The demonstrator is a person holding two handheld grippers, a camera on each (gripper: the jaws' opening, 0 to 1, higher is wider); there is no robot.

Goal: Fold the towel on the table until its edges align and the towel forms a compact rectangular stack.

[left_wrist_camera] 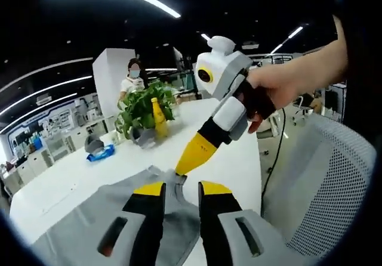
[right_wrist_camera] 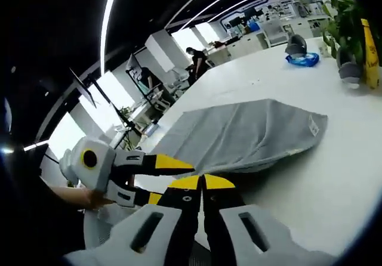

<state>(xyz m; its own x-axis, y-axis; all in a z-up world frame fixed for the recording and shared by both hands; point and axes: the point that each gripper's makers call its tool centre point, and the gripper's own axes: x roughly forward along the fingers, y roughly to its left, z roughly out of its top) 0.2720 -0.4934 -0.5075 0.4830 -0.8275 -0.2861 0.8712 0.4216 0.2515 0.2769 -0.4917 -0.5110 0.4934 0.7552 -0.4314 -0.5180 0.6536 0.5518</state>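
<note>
Grey cloth towel on white table, near edge lifted. Right gripper pinches towel corner; left gripper nearly closed, grip on towel unclear. Risk: thin pinch slips, fold lands skewed

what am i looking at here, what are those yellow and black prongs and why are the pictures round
No robot here: a person holds a two-jaw gripper in each hand, and each gripper carries a fisheye camera, hence the round pictures. The prongs at the bottom of each picture are that camera's own jaws.

In the left gripper view, the left gripper has its jaws at the edge of a grey towel on a white table. The right gripper, held by a hand, pinches the towel's raised corner.

In the right gripper view, the right gripper is shut, the towel spreads beyond it, and the left gripper comes in from the left.

Further back stand a plant, a yellow bottle and a blue item.
</note>
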